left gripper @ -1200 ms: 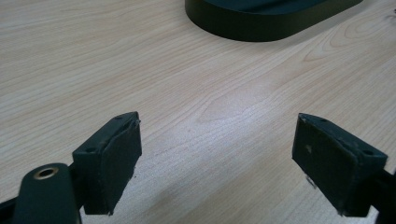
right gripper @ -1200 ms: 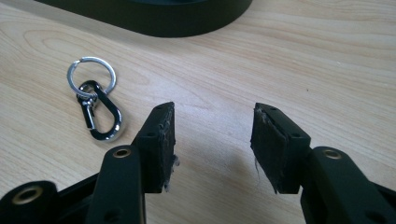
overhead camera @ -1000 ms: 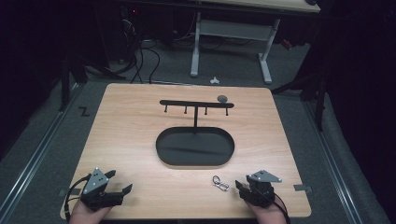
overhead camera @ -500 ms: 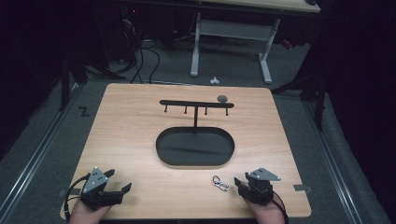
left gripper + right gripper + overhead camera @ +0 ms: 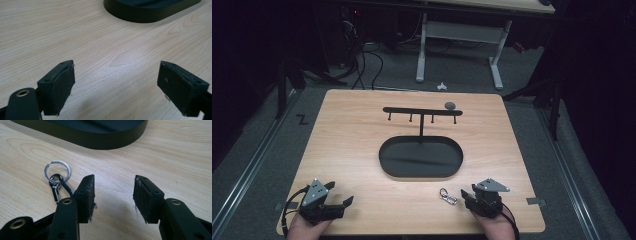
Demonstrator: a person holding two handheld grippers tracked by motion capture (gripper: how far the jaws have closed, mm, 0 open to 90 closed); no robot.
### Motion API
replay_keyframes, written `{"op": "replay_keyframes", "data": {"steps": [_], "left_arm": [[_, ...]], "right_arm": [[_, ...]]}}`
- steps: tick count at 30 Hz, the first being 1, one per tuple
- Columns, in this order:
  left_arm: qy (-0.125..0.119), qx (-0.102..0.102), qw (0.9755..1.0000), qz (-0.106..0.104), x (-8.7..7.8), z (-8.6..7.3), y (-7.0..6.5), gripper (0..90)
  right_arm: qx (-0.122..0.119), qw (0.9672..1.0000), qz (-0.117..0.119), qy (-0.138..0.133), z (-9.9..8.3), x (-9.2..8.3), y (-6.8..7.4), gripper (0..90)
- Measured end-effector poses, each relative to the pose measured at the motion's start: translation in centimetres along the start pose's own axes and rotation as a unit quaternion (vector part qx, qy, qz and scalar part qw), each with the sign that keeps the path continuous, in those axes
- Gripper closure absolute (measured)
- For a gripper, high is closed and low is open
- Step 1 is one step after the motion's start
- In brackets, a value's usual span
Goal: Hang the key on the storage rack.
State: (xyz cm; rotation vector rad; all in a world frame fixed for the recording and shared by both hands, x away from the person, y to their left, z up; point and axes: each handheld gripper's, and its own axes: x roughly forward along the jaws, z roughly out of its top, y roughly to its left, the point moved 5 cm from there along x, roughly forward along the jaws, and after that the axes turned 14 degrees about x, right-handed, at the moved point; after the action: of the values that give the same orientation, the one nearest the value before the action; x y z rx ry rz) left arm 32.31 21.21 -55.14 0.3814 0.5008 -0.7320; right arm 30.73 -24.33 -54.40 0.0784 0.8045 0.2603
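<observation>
Both my hands are parked at the near edge of the wooden bench (image 5: 352, 145). My left claw (image 5: 337, 200) sits at the near left corner, spread wide with nothing between its pads, just bare wood grain under it in the left gripper view. My right claw (image 5: 467, 194) is at the near right, open about halfway and also holding nothing.

The key ring (image 5: 447, 195) lies flat on the bench just to the left of my right claw, not touching it as far as I can tell. In the right gripper view it's a silver split ring (image 5: 57, 171) hooked to a small dark clip (image 5: 60, 186), and the clip end disappears behind my left-hand pad.

In the middle of the bench is a black stand: an oval base (image 5: 421, 158), a thin upright post, and a crossbar (image 5: 422, 111) with four little pegs hanging under it. A small grey roundish thing (image 5: 450, 105) is by the bar's right end, can't tell what it is.
</observation>
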Motion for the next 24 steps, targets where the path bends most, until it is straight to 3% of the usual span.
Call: {"op": "replay_keyframes", "data": {"steps": [6,19,24], "left_arm": [[-0.009,-0.006,0.9999,0.007,-0.3,0.1,0.2,15.0],[-0.008,-0.002,0.9999,-0.006,-0.2,0.2,0.0,13.6],[-0.004,-0.003,1.0000,-0.001,-0.2,0.2,0.1,11.7]], "right_arm": [[0.008,0.9999,-0.006,0.004,0.0,0.1,-0.4,53.8],[0.018,0.9993,-0.031,0.012,-0.1,-0.4,-1.5,54.0],[0.020,0.9990,-0.031,0.027,-0.2,-0.3,-1.7,51.8]]}}
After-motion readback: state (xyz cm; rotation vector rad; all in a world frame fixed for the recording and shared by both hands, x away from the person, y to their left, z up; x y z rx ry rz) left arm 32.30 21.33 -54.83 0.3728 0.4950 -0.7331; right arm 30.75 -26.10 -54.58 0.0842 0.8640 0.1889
